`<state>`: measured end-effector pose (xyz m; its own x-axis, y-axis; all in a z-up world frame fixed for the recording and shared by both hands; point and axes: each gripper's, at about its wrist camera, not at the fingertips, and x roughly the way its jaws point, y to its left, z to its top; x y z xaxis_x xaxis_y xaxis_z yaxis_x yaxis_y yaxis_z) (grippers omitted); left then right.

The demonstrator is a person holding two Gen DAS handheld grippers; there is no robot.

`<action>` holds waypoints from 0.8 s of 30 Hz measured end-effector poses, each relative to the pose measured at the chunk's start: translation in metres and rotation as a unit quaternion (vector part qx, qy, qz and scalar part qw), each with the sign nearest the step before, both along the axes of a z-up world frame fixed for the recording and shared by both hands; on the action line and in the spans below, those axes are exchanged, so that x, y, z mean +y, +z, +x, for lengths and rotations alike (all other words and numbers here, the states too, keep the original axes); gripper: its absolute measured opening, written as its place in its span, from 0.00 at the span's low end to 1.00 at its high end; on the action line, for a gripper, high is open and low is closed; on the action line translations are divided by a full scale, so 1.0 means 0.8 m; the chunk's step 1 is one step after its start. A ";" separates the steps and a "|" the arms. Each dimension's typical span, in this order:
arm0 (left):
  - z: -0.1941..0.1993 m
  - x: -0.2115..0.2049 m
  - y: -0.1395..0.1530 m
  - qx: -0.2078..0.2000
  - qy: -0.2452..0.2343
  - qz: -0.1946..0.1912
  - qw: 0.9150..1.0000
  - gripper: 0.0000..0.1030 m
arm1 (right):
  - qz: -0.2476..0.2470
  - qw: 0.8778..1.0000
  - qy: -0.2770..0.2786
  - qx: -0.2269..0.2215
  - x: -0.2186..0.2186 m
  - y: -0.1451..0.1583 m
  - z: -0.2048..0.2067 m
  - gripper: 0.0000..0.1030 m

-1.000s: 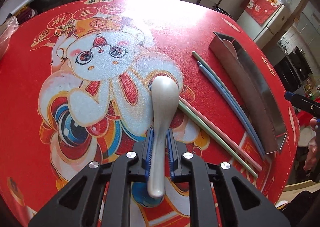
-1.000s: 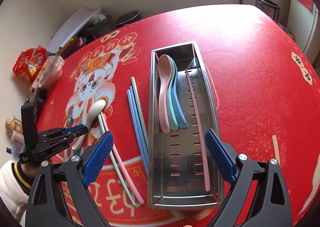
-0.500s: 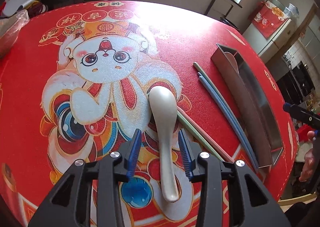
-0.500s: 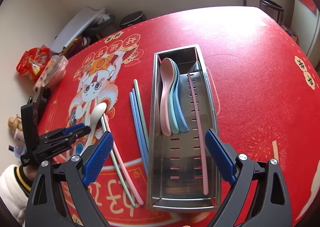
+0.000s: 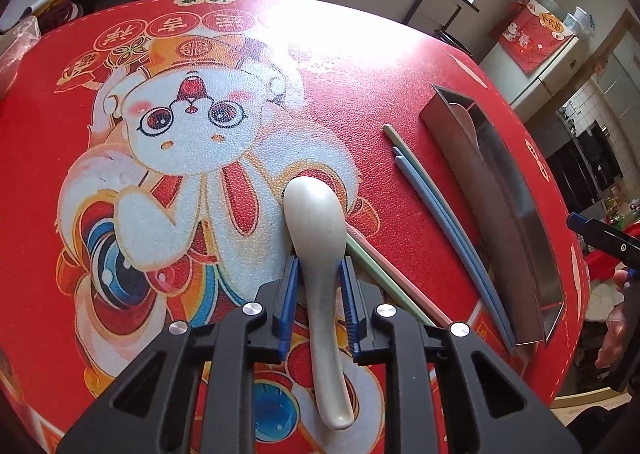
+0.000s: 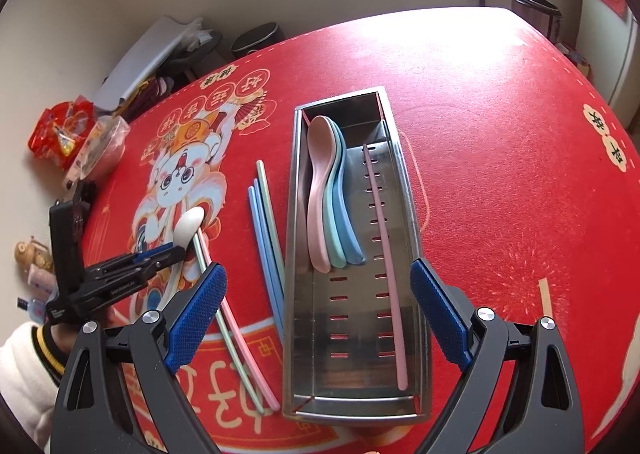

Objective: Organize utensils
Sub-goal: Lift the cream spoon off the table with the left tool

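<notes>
- Left wrist view: our left tool (image 5: 319,294) has just been closing again after spreading half a second ago. Its blue pads (image 5: 289,296) now flank the neck of the white spoon (image 5: 322,250); we cannot tell whether they press it.
- The spoon lies on the red worktop (image 5: 400,66), its long axis running away from us, bowl far, handle tip near, over the pink and green chopsticks (image 5: 384,274).
- Right wrist view: our right tool (image 6: 318,312) hangs spread wide above the steel tray (image 6: 414,214), unchanged from a second ago.
- In the tray lie three spoons (image 6: 320,190), bowls at the far end, and one pink chopstick (image 6: 384,250) lengthwise; blue and green chopsticks (image 6: 264,234) lie parallel, just left.
</notes>
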<state>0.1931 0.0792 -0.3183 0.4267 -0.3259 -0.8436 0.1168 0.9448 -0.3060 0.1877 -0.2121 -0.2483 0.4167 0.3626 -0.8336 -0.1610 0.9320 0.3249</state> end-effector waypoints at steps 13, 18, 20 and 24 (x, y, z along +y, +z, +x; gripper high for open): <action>-0.013 -0.043 0.023 -0.008 -0.030 0.033 0.999 0.05 | 0.011 1.000 0.002 -0.001 -0.001 0.001 0.002 0.87; -0.018 -0.054 0.018 0.001 -0.038 0.021 0.999 0.11 | 0.015 1.000 -0.001 -0.003 -0.005 0.003 0.000 0.87; -0.022 -0.055 0.018 0.001 -0.040 0.017 0.999 0.22 | 0.017 1.000 -0.004 -0.002 -0.009 0.002 -0.001 0.87; -0.033 -0.053 0.020 0.000 -0.035 0.014 0.999 0.35 | 0.021 1.000 -0.010 -0.001 -0.014 0.002 -0.002 0.87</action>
<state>0.1670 0.0371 -0.3021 0.4047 -0.3311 -0.8524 0.1828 0.9426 -0.2793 0.1861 -0.2230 -0.2471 0.4254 0.3892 -0.8171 -0.1433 0.9204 0.3638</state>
